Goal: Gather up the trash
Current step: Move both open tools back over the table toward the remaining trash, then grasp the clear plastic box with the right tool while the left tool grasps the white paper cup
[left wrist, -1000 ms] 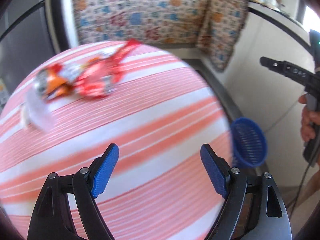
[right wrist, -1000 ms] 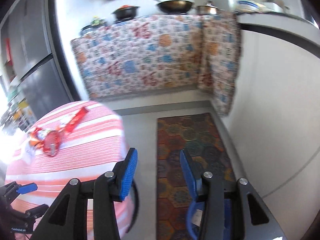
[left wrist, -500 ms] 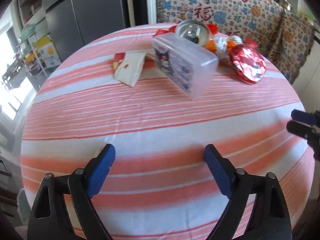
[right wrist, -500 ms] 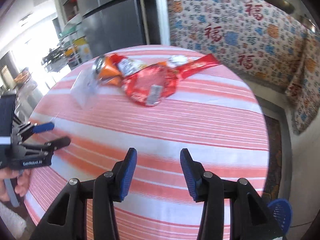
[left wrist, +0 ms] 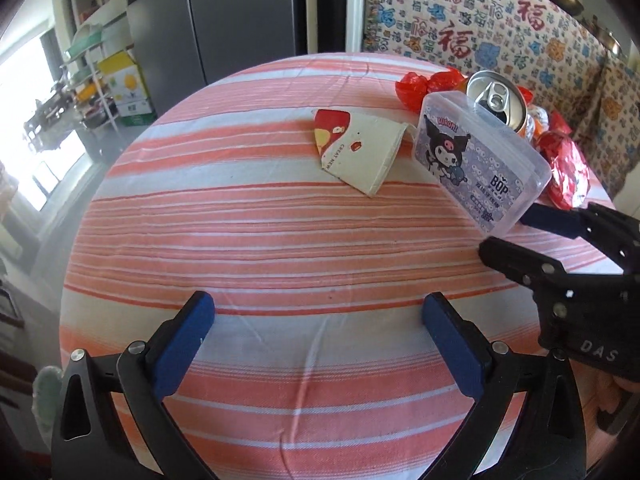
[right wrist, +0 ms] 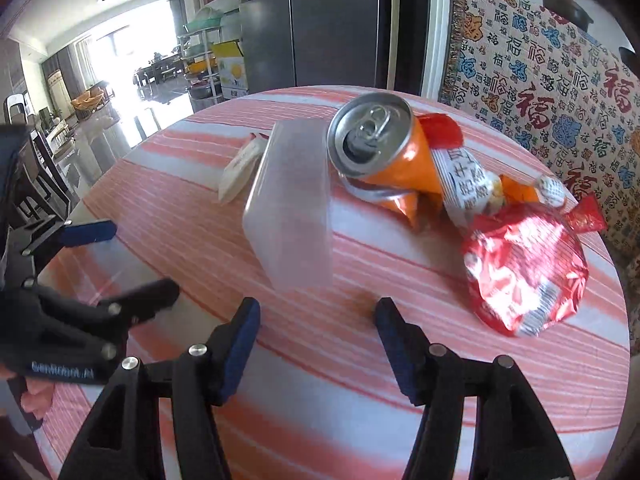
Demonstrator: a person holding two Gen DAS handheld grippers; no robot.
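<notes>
Trash lies on a round table with a pink striped cloth (left wrist: pixel 248 240). A clear plastic box (left wrist: pixel 476 156) with a cartoon label leans against a crushed orange can (right wrist: pixel 380 148). A flattened paper cup (left wrist: pixel 360 148) lies left of the box. Red foil wrappers (right wrist: pixel 524 272) sit to the right of the can. My left gripper (left wrist: pixel 316 336) hangs over bare cloth, its jaws opening wide with nothing between them. My right gripper (right wrist: pixel 316 332) points at the near end of the box (right wrist: pixel 292 204), jaws opening, nothing between them. The right gripper (left wrist: pixel 516 232) also shows in the left wrist view beside the box.
A grey fridge (left wrist: pixel 240 16) stands behind the table. A patterned cloth (right wrist: pixel 540 72) covers the counter at the right. A rack with baskets and a yellow carton (left wrist: pixel 124 84) stands at the left near a bright window. A hand (right wrist: pixel 32 396) holds the left gripper.
Both grippers swung from the floor side round over the table and closer to the trash. The jaws of each stand wider than before. The right gripper came in beside the plastic box.
</notes>
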